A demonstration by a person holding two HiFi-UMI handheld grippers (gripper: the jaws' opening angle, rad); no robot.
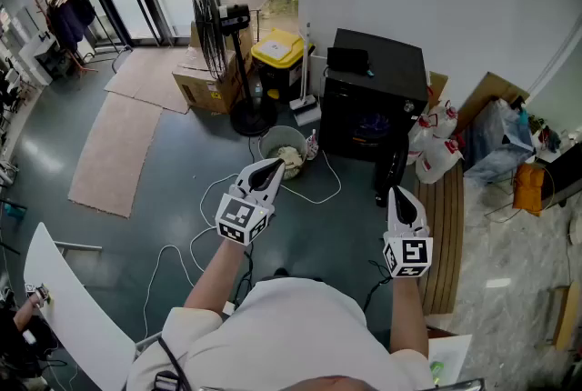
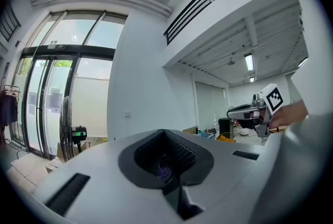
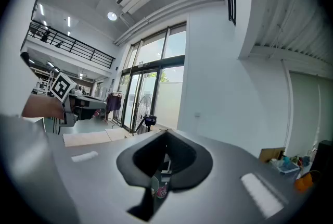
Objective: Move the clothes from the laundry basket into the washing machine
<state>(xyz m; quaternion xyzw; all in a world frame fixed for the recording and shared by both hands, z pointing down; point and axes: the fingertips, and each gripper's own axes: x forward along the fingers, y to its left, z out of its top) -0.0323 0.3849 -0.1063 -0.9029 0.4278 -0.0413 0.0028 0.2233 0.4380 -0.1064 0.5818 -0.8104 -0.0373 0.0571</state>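
A round grey laundry basket (image 1: 284, 151) with pale clothes in it stands on the floor, just left of the black washing machine (image 1: 377, 94), which stands against the wall. My left gripper (image 1: 270, 167) is held level above the floor, its tip over the basket's near side in the head view. My right gripper (image 1: 400, 195) hovers level in front of the machine. Both hold nothing. In the left gripper view its jaws (image 2: 165, 132) meet in a closed point; the right gripper view shows the same (image 3: 167, 132).
A standing fan (image 1: 218, 25), a cardboard box (image 1: 207, 85) and a yellow-lidded bin (image 1: 277, 53) stand behind the basket. White jugs (image 1: 436, 144) and a wooden pallet (image 1: 446, 225) lie right of the machine. Cables (image 1: 218, 198) trail across the floor.
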